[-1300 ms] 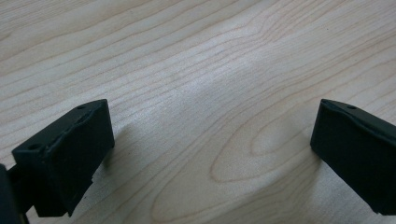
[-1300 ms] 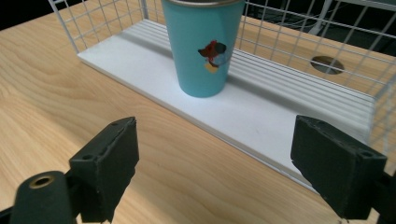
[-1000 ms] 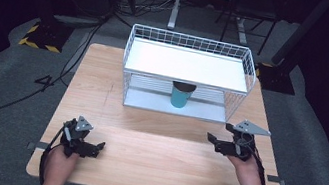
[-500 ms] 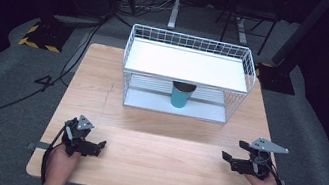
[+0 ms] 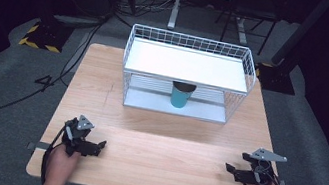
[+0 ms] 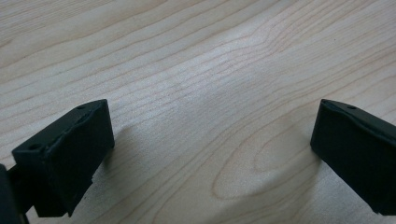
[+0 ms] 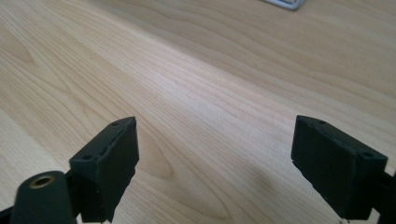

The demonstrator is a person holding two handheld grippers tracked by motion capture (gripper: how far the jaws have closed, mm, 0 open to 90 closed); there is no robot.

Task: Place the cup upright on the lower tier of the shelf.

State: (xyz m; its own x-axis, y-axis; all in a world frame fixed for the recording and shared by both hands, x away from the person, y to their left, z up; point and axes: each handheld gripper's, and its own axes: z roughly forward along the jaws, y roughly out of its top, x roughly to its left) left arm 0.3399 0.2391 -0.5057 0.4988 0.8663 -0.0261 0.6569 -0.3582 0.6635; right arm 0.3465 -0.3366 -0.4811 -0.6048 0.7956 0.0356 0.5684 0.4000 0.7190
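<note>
Under the wire rack [image 5: 186,76] a teal cup [image 5: 181,96] stands, likely light and rigid, best gripped across its wall; left gripper [image 5: 92,145] and right gripper [image 5: 234,171] gape wide, empty.

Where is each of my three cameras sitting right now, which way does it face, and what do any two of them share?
High view: above the person's side, looking forward and down on the wooden table, wire rack and teal cup; both hands show, with the left gripper and right gripper.
Left gripper view: rides the left gripper, looking low along its open jaws at bare wood.
Right gripper view: rides the right gripper, jaws open, facing across the wood to a rack corner.
Shared: both gripper views show the tabletop grain.
</note>
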